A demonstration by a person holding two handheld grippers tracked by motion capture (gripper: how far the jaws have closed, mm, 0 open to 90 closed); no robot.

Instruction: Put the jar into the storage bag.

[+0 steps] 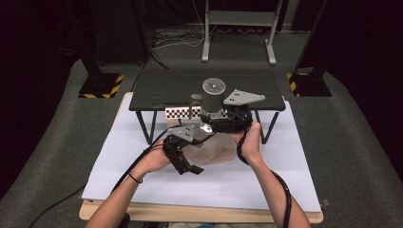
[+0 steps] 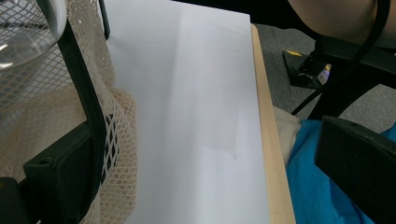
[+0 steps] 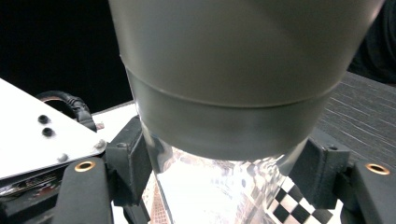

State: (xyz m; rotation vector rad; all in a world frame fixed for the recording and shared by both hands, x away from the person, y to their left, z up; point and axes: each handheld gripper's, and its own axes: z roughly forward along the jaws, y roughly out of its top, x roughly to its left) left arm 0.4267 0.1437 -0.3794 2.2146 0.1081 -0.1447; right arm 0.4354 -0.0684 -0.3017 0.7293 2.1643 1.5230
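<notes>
Fingers (image 3: 128,163) of the right gripper (image 3: 219,172) clamped on either side of a flask (image 3: 233,70), on its shiny body just under the grey-green cap. In the high view the flask (image 1: 213,97) stands upright in that grip, above the front edge of a low black stand (image 1: 161,88) and beyond the mouth of a beige mesh bag (image 1: 216,149).

Left gripper (image 2: 208,149): fingers wide apart, nothing pinched between them. The bag's netting (image 2: 28,107) and its black rim strap drape over one finger, which seems to hook the mouth open. From above, this gripper (image 1: 183,161) sits at the bag's near-left corner.

Step in hand, as I read it: the flask is being moved either into the bag or out of it; which of the two I cannot tell.

Next move, if bagging: bring the flask low over the opening, base first, while the left side holds the rim apart and steady. The slack netting could snag the base.

Room: dark, grey carpet (image 1: 47,142) all round, a metal frame (image 1: 237,19) at the back, and yellow-and-black striped foot plates (image 1: 100,85) to either side.

Surface: pale wood edge (image 1: 190,212), covered with a white sheet (image 1: 199,185). The black stand rests on it, with a checkered strip (image 1: 178,113) along its front.
</notes>
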